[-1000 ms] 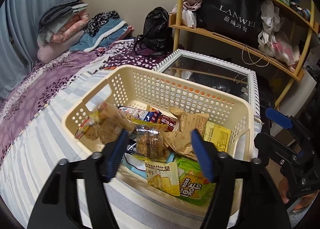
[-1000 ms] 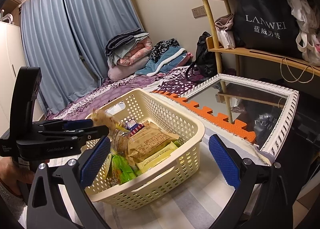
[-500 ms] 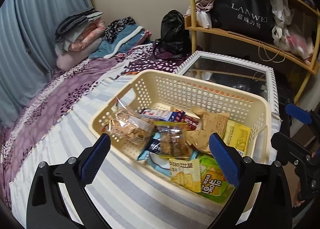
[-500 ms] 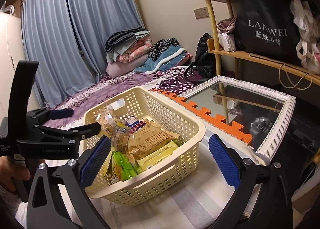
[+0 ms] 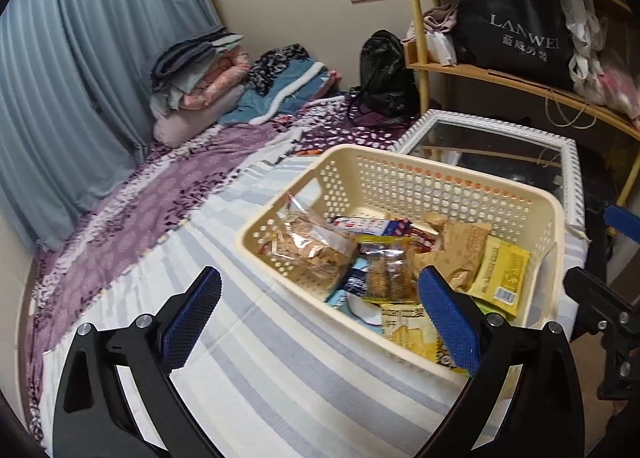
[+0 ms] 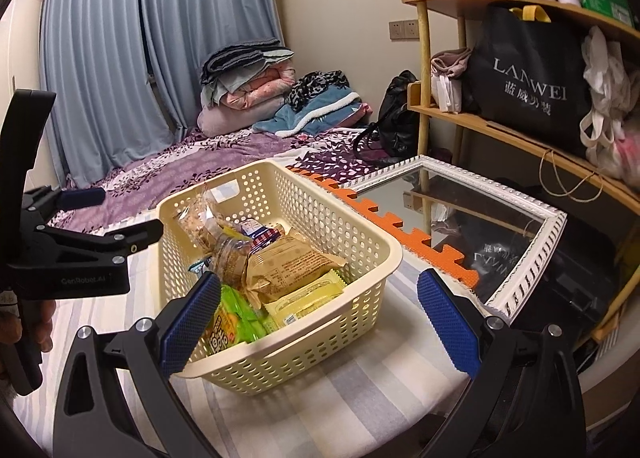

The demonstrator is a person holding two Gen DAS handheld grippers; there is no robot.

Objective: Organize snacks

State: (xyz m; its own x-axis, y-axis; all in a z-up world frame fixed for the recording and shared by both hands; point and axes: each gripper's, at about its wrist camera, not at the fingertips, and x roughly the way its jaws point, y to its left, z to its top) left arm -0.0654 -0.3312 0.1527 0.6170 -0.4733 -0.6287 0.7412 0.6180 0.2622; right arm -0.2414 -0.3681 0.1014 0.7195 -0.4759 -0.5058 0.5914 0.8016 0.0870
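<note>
A cream perforated basket [image 5: 440, 194] [image 6: 320, 330] sits on the striped bedspread and holds several snack packets. A clear bag of biscuits [image 5: 312, 242] [image 6: 200, 226] leans at its left end, beside a brown paper packet [image 5: 460, 250] [image 6: 288, 266], a yellow packet [image 5: 500, 278] and a green packet [image 6: 236, 322]. My left gripper [image 5: 320, 322] is open and empty, just in front of the basket's near rim; it also shows at the left of the right wrist view [image 6: 120, 218]. My right gripper [image 6: 320, 322] is open and empty, at the basket's near end.
A white-framed mirror [image 5: 500, 146] [image 6: 480, 226] lies past the basket, with an orange foam mat edge [image 6: 392, 234] beside it. Wooden shelves with a black LANWEI bag [image 6: 532, 78] stand at the right. Folded blankets [image 5: 200, 74] and a black backpack [image 5: 384, 74] lie at the bed's far end.
My left gripper opened wide, released the clear biscuit bag into the basket's left end, and pulled back and leftwards. My right gripper stayed open and barely moved.
</note>
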